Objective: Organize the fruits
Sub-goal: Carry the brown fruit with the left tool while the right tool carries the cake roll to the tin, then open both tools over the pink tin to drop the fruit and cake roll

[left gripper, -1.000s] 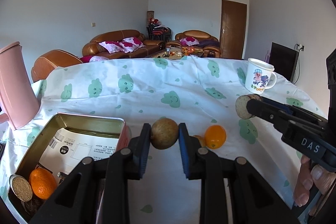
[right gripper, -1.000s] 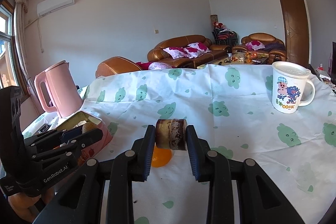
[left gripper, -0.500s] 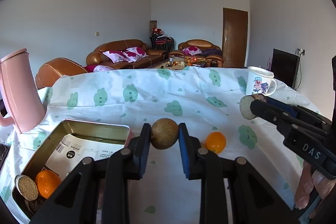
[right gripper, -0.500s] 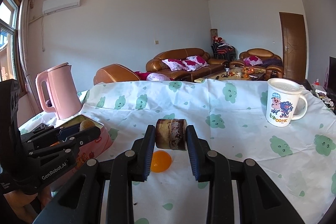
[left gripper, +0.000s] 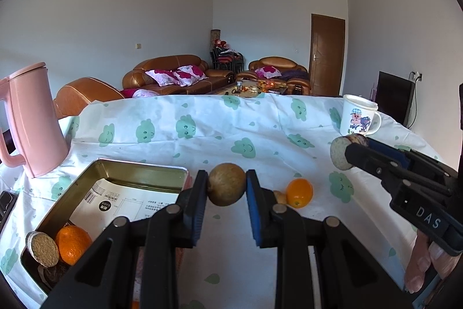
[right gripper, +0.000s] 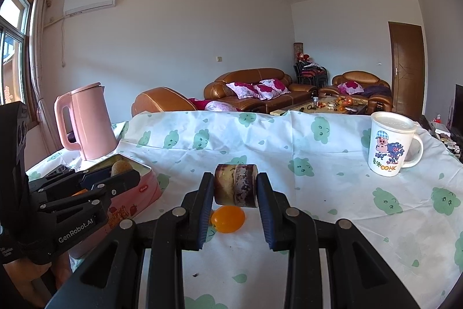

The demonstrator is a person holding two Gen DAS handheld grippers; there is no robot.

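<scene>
Left wrist view first: the left gripper (left gripper: 226,188) is clamped on a round brown fruit (left gripper: 226,184), pinched between both blue pads and held up above the tablecloth (left gripper: 202,141). Just below and left sits the open metal tin (left gripper: 139,168), a printed paper on its floor, with an orange (left gripper: 73,243) and a flat tan-faced disc (left gripper: 42,248) tucked in its near corner, touching each other. On the cloth just right of the fingers lies a loose orange (left gripper: 299,192), a small brownish piece (left gripper: 280,196) right beside it. Off to the right, the right gripper (left gripper: 345,154) comes in from the side with a cut brown cylinder (left gripper: 341,152) at its tip. The pink kettle (left gripper: 31,120) stands far left, the cartoon mug (left gripper: 358,119) far right. Over to the right wrist view: the right gripper (right gripper: 235,188) is squeezed onto that cylinder (right gripper: 235,188), lying sideways between the pads, clear of the table. The loose orange (right gripper: 228,219) rests on the cloth directly beneath it. At left, the left gripper (right gripper: 121,171) holds its brown fruit (right gripper: 121,167) over the tin's (right gripper: 144,187) pink wall. Kettle (right gripper: 86,120) behind, mug (right gripper: 390,146) upright on the right.
</scene>
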